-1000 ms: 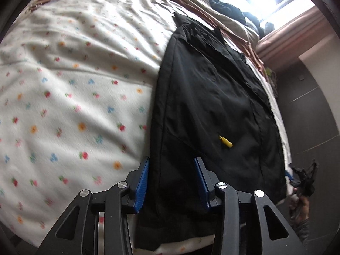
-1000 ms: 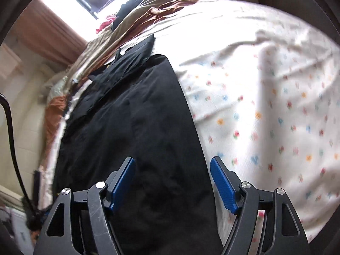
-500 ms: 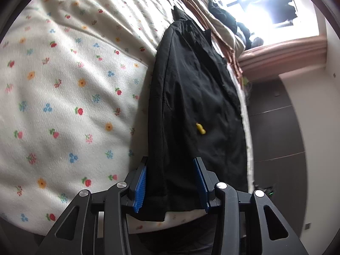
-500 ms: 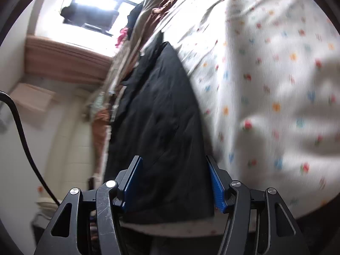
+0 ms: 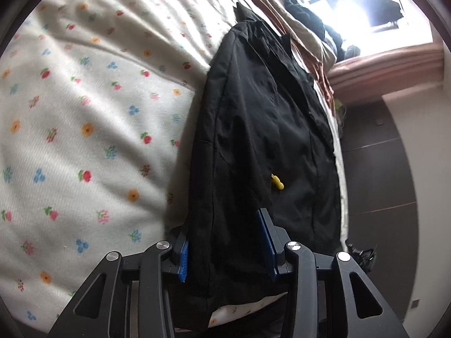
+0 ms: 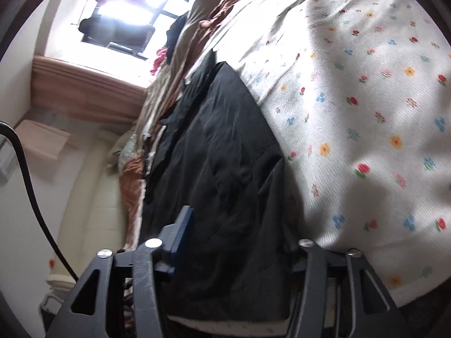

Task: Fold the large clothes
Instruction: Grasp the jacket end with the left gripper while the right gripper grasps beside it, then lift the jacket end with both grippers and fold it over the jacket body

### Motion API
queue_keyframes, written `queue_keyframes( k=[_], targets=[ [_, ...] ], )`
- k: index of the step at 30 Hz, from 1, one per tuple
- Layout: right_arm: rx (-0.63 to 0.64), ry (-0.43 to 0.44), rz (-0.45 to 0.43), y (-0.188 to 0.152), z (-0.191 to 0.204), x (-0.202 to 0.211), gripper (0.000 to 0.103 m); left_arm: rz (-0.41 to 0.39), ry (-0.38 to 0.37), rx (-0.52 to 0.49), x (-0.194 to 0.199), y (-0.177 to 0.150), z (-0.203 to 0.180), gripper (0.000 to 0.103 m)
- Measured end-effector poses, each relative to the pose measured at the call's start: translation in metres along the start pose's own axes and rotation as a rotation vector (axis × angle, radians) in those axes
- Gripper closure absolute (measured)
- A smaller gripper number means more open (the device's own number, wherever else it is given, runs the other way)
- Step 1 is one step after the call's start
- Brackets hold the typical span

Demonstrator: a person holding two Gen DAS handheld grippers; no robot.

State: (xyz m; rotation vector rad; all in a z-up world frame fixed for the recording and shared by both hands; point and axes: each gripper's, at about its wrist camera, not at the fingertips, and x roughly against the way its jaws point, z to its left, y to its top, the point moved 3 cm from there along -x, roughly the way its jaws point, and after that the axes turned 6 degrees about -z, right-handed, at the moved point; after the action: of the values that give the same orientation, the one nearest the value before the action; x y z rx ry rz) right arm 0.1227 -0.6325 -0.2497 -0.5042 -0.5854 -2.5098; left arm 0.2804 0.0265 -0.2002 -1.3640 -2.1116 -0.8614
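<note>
A black jacket [image 5: 262,129] lies lengthwise along the edge of a bed with a white flowered sheet [image 5: 84,112]. A small yellow tag [image 5: 277,182] sits on it. My left gripper [image 5: 225,246] is open, its blue pads either side of the jacket's near hem, cloth bunched between them. In the right wrist view the same jacket [image 6: 225,152] fills the middle. My right gripper [image 6: 236,242] is open around the near hem; the left blue pad shows, the right one is hidden under the cloth.
A brown and beige blanket [image 6: 180,64] and a heap of dark clothes [image 5: 313,22] lie at the far end under a bright window [image 6: 118,11]. A dark wardrobe [image 5: 377,174] stands beside the bed. A black cable [image 6: 25,169] hangs at the left.
Both grippers have dropped to the bed's near edge and pushed forward, so the jacket's hem now lies between their fingers. The jaws stay open.
</note>
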Motion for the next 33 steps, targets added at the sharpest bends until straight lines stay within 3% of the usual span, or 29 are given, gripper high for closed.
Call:
queue_keyframes(
  k=[3,6,8,11,18,33],
  targets=[
    [0.008,-0.034,-0.011,0.0,0.002,-0.005,0.066,0.007,0.036,-0.054,-0.002,-0.003,-0.005,0.062],
    [0.009,-0.067,-0.017,0.0,-0.001,-0.007,0.087,0.009,0.091,-0.071,-0.004,-0.002,-0.002,0.086],
    [-0.005,-0.058,-0.021,0.0,-0.003,-0.008,0.09,0.014,0.083,-0.04,-0.003,0.001,0.005,0.096],
    [-0.004,-0.061,-0.034,-0.001,-0.001,-0.001,0.094,-0.01,0.062,-0.047,0.008,0.0,0.007,0.099],
    [0.036,-0.011,-0.066,0.003,0.032,0.023,0.098,-0.093,-0.06,-0.031,0.045,0.013,-0.004,0.101],
    [0.155,0.174,-0.119,-0.002,0.133,0.073,0.099,-0.248,-0.23,-0.016,0.141,0.027,-0.036,0.101]
  ],
)
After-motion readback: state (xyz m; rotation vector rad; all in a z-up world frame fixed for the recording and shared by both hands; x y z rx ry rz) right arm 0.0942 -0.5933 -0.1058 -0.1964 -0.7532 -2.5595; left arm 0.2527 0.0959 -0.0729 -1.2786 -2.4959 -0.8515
